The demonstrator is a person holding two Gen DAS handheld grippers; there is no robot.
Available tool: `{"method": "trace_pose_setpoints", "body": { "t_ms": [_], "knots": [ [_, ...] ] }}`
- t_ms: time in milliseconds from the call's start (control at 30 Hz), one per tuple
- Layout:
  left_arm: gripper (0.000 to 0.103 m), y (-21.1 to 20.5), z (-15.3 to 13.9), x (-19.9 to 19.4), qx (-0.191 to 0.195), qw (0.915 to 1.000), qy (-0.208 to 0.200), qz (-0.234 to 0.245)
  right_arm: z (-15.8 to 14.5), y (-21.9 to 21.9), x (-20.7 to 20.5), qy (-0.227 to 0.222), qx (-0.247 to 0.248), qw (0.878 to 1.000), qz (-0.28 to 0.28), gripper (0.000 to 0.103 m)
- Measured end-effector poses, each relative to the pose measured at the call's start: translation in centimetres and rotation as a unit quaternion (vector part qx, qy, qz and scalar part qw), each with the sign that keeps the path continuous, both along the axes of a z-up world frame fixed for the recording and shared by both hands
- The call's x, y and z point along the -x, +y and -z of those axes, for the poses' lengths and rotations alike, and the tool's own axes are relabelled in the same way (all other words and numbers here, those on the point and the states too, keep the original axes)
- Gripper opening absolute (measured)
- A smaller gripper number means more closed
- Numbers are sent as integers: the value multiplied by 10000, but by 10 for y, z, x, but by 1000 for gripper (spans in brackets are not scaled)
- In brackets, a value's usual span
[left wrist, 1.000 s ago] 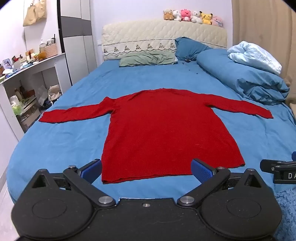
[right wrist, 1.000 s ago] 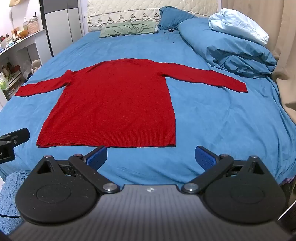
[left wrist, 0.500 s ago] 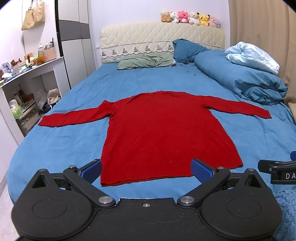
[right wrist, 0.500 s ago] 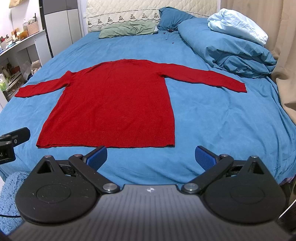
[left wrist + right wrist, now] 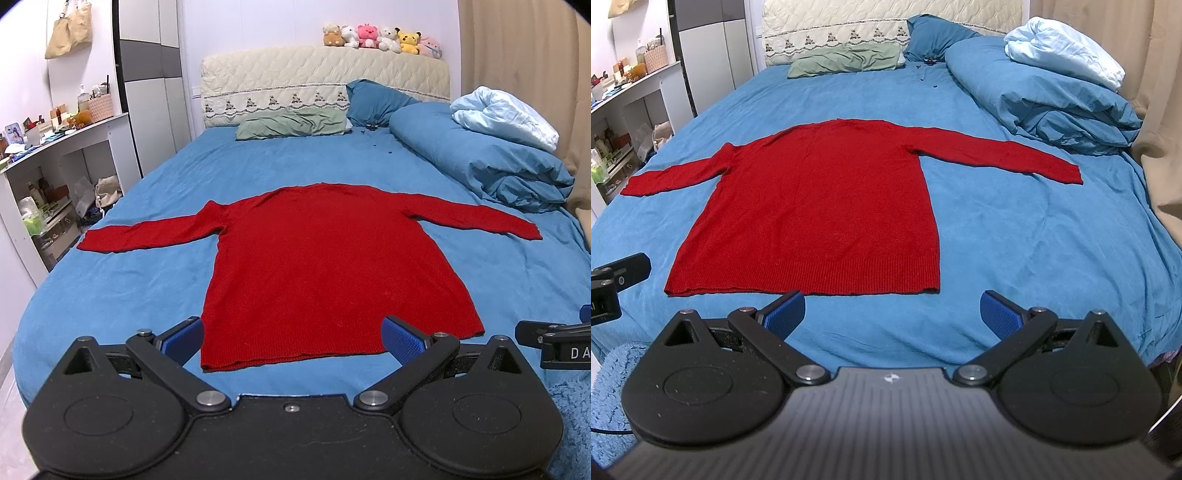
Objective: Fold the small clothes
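Both jaws spread wide, empty: left gripper [image 5: 291, 338], right gripper [image 5: 892, 310].
Soft, limp red sweater [image 5: 325, 266] lies flat at 12 o'clock; likely pinch sleeve cuffs or hem corners.

Open bedsheet [image 5: 1015, 229]; duvet [image 5: 1045, 96] far right

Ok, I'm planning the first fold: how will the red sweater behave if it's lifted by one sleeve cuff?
The red sweater looks like soft knit lying flat on the blue bedsheet, so it would probably drape limply and trail behind. The ribbed hem suggests stretch, so it may sag. The textured sheet likely drags on the knit, so expect bunching rather than sliding.
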State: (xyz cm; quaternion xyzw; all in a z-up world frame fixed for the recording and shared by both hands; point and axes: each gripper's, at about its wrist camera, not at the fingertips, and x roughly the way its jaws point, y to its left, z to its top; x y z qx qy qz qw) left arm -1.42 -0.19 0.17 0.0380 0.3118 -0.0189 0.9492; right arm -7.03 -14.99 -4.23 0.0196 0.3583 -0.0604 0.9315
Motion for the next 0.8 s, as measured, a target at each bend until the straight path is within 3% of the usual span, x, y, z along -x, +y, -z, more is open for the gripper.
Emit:
{"method": "trace_pose_setpoints", "body": {
  "t_ms": [800],
  "knots": [
    [103, 1, -1, 0, 59, 10000, 13, -26, -2, -3, 2, -10, -42, 10000, 19, 103]
  ]
}}
